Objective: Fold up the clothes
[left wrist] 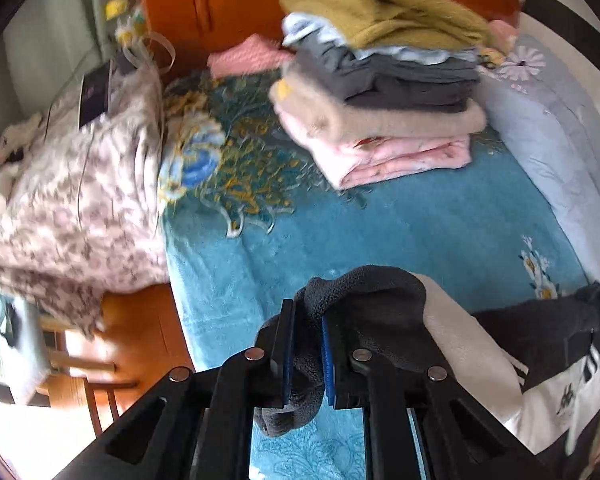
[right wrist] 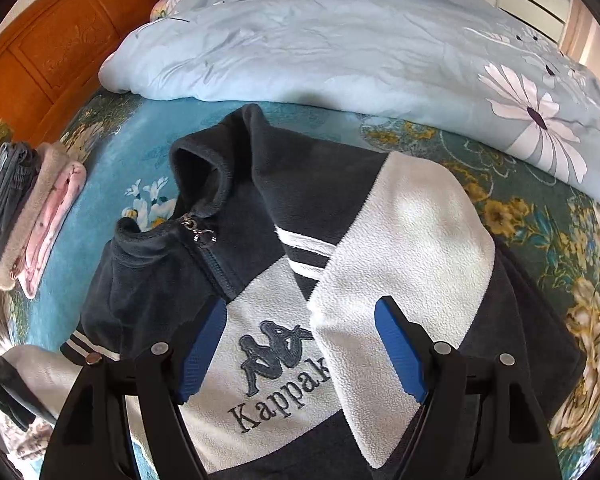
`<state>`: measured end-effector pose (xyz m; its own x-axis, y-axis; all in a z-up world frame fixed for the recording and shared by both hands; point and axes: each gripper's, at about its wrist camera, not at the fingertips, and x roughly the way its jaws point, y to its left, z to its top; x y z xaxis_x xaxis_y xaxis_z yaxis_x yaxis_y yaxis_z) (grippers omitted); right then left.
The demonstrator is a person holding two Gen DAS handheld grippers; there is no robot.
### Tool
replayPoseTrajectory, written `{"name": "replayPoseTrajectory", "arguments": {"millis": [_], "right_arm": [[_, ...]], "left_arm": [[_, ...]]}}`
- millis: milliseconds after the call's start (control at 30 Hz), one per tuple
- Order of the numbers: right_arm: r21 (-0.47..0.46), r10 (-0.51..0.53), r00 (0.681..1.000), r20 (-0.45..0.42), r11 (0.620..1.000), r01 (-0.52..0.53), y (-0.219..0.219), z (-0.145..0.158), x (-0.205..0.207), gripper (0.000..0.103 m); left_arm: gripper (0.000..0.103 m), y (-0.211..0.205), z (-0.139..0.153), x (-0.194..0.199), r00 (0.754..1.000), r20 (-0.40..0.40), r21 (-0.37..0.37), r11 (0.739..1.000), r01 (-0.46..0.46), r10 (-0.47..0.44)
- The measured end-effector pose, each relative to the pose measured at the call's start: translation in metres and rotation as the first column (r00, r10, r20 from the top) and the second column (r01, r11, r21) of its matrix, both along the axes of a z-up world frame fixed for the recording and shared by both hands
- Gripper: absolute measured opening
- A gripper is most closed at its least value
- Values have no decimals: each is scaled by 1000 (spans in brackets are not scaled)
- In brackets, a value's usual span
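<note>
Navy-and-white fleece jacket [right wrist: 300, 280] spread front-up on the teal bedspread [left wrist: 380, 220], collar toward the orange headboard [right wrist: 40, 60]. Long axis running from collar down toward the right gripper [right wrist: 300, 344]. Right gripper hovering over the jacket's chest logo, jaws wide apart, holding nothing; one white sleeve [right wrist: 400, 260] already laid across the front, directly beneath. Left gripper [left wrist: 306, 344] off the jacket's other side, jaws pinched on dark sleeve fleece, lifted clear of the bedspread. Likely next: carrying that sleeve inward across the jacket. Stack of folded clothes [left wrist: 380, 80] beyond the collar, well apart.
</note>
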<state>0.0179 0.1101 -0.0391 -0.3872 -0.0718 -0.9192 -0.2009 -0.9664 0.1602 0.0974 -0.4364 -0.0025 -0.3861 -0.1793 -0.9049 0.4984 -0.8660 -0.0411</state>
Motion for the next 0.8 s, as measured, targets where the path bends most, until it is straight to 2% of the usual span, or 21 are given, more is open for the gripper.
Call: {"name": "replayPoseTrajectory", "arguments": {"millis": [67,167,200,233,300,367,433,500,600,700,800], "right_arm": [[-15,-4,1000,2,1000,4,4,-2,1,77],[-15,-6,1000,-2,1000,6,13,-3,1,77],[-14,-9,1000,-2,1000,9,17,-3,0,77],[-12,-11,1000,-4,1000,11,21,-3,-1,77],[12,-18,1000,-24,1000,19,35,4,-5,77],[47,-29,998,-57,998,31,54,16,-8,77],[82,-34,996,-85,996,41,75,29,-10,77],[109,-1,996,-86,994,11,88,38,-9,77],[114,189,981,-42,976,-183,74,34,9,77],[82,398,915,62,912,-402,39,10,50,77],[86,495,861,117,858,-506,16,-13,97,77]], "left_arm": [[16,-4,-19,9,994,108,24,999,-22,19],[17,-2,-45,23,978,196,48,996,-74,64],[17,-1,-46,26,977,201,48,995,-82,71],[17,0,-41,27,981,182,51,996,-79,68],[26,4,-23,25,989,133,33,997,-63,58],[51,13,6,21,997,53,-20,998,-62,63],[64,29,33,13,999,-33,-34,999,-39,38],[66,55,47,0,995,-92,-10,1000,30,-31],[67,116,33,-17,983,-116,97,983,154,-142],[67,185,5,-17,961,-93,147,951,273,-261],[67,243,-22,-5,932,-64,175,915,363,-357]]}}
